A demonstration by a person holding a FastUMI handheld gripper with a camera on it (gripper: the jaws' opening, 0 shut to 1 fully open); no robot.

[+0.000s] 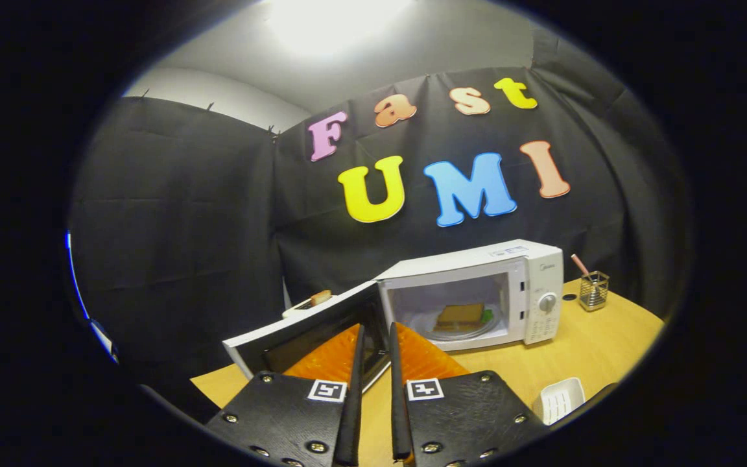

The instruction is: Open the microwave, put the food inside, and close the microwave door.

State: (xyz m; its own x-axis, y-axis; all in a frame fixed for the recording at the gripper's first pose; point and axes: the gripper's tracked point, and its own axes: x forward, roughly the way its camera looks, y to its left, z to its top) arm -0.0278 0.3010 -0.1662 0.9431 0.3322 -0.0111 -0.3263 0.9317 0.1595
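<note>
White and boxy, the microwave oven (477, 292) stands on your pale wooden table (594, 350), against the black cloth wall (172, 246). Its door (308, 334) hangs swung wide out from the cabinet, its dark window facing you at a slant. Inside the lit cavity you can see the food (461, 316): a brown square slice, like a sandwich, with a bit of green at its side, lying on the round glass turntable plate (454, 326). It sits fully within the chamber.

Your gripper (373, 334) points toward the gap between the open door and the cavity. Its 2 fingers (355, 363) run nearly parallel with only a narrow slot between them, and nothing is held there. The tips lie just before the door's lower edge; whether they touch it you cannot tell.

On the microwave's front panel sits a round dial knob (547, 302). Just beyond the oven's far side stands a small wire mesh holder (593, 290) with a pink stick rising from it. A small white slotted tray (560, 399) rests on the table near your gripper's body. Behind the door's top edge you see a small white dish carrying a reddish sausage-like piece (320, 298).
</note>
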